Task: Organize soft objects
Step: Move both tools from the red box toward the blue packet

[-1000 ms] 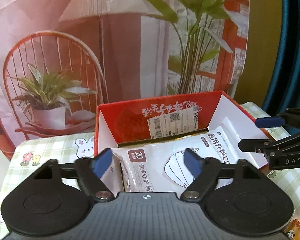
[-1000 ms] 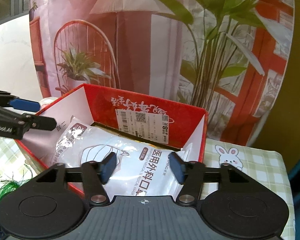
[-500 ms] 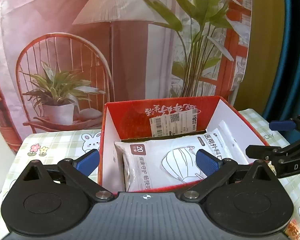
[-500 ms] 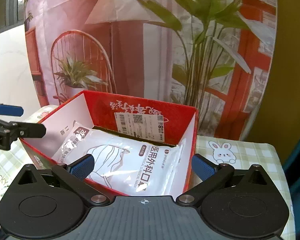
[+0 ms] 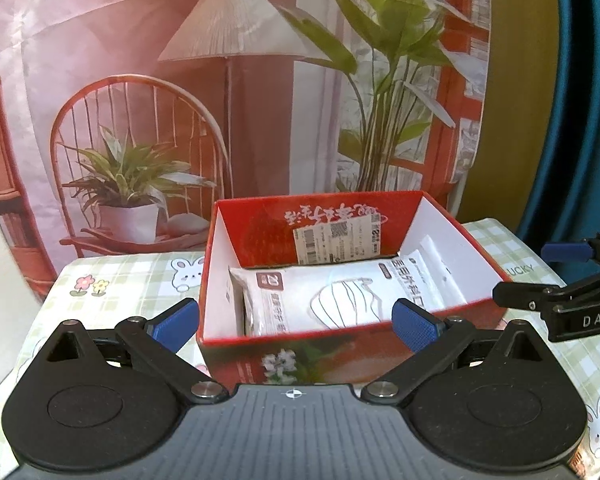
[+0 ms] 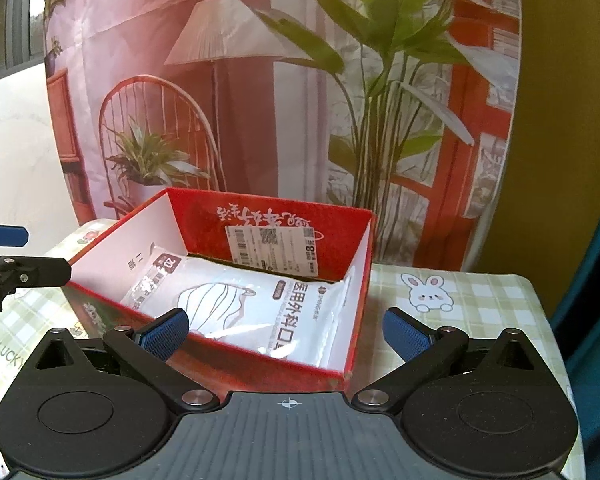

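Observation:
A white plastic pack of face masks [image 5: 340,298] [image 6: 252,308] lies flat inside an open red cardboard box [image 5: 466,248] [image 6: 340,224] with white inner walls. My left gripper [image 5: 296,320] hovers in front of the box's near wall, jaws wide open and empty. My right gripper [image 6: 284,334] hangs before the box's near right corner, also wide open with nothing between its blue pads. Each gripper shows at the edge of the other's view: the right one [image 5: 556,276] and the left one [image 6: 4,256].
The box stands on a table with a green checked cloth [image 5: 112,280] [image 6: 460,300] printed with rabbits and flowers. A printed backdrop [image 5: 220,100] of a chair, lamp and plants hangs close behind. A blue curtain [image 5: 580,120] is at the right.
Both grippers opened from around the mask pack and drew back from the box. The pack now lies in the box, free of both.

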`<state>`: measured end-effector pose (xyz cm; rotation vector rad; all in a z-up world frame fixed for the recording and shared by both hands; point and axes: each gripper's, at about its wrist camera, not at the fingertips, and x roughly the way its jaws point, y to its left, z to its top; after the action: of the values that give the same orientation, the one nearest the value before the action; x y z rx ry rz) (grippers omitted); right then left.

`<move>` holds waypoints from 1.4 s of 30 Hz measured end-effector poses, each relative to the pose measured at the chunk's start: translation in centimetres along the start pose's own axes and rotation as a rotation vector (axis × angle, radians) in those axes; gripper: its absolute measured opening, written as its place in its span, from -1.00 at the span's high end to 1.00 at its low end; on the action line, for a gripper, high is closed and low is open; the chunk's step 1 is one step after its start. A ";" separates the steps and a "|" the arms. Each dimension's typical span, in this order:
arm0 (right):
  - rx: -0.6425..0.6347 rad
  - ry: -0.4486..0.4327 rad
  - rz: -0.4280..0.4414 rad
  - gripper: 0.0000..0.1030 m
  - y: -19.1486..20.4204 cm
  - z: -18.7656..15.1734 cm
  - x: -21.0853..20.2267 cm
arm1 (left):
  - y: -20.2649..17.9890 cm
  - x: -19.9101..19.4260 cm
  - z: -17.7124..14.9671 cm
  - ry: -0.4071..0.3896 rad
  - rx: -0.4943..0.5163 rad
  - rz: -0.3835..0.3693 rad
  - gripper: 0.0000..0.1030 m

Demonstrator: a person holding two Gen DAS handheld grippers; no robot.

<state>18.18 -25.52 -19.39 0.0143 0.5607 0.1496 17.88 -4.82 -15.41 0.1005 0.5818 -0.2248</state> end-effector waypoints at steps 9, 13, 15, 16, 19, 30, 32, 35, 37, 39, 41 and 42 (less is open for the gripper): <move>0.015 0.001 -0.004 -0.99 0.2 -2.0 -3.1 | -1.2 -2.6 -3.1 0.024 -0.027 -0.009 -1.00; 0.018 0.009 0.003 -0.99 0.6 -3.1 -4.1 | -1.3 -3.5 -4.3 0.036 -0.025 -0.013 -1.00; 0.023 0.011 0.004 -0.99 1.0 -3.7 -4.6 | -1.3 -4.0 -4.7 0.041 -0.024 -0.015 -1.00; 0.027 0.013 0.008 -0.99 1.2 -4.0 -4.8 | -1.3 -4.2 -5.0 0.044 -0.024 -0.018 -1.00; 0.036 0.017 0.016 -0.99 1.8 -4.9 -5.4 | -1.1 -4.9 -5.7 0.052 -0.025 -0.024 -1.00; 0.040 0.059 0.042 -0.99 5.1 -9.3 -6.1 | 0.7 -6.7 -10.0 0.133 -0.070 -0.025 -1.00; 0.032 0.077 0.054 -0.99 5.8 -10.5 -6.0 | 1.2 -6.7 -11.0 0.161 -0.095 -0.028 -1.00; 0.019 0.124 0.080 -0.99 6.7 -12.2 -5.5 | 2.0 -6.3 -12.3 0.206 -0.150 -0.047 -1.00; 0.019 0.145 0.091 -0.99 7.2 -13.1 -5.2 | 2.5 -5.9 -12.9 0.234 -0.194 -0.062 -0.99; 0.024 0.162 0.103 -0.99 7.5 -13.8 -5.0 | 3.0 -5.6 -13.4 0.249 -0.227 -0.079 -0.97; 0.018 0.168 0.114 -0.99 7.8 -14.2 -4.9 | 3.1 -5.3 -13.7 0.257 -0.237 -0.095 -0.90; 0.011 0.167 0.118 -0.99 8.0 -14.4 -5.0 | 3.0 -5.2 -13.8 0.263 -0.239 -0.104 -0.82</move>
<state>5.25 -18.70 -28.53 0.0464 0.7275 0.2643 7.04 1.22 -23.91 -0.1336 0.8720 -0.2429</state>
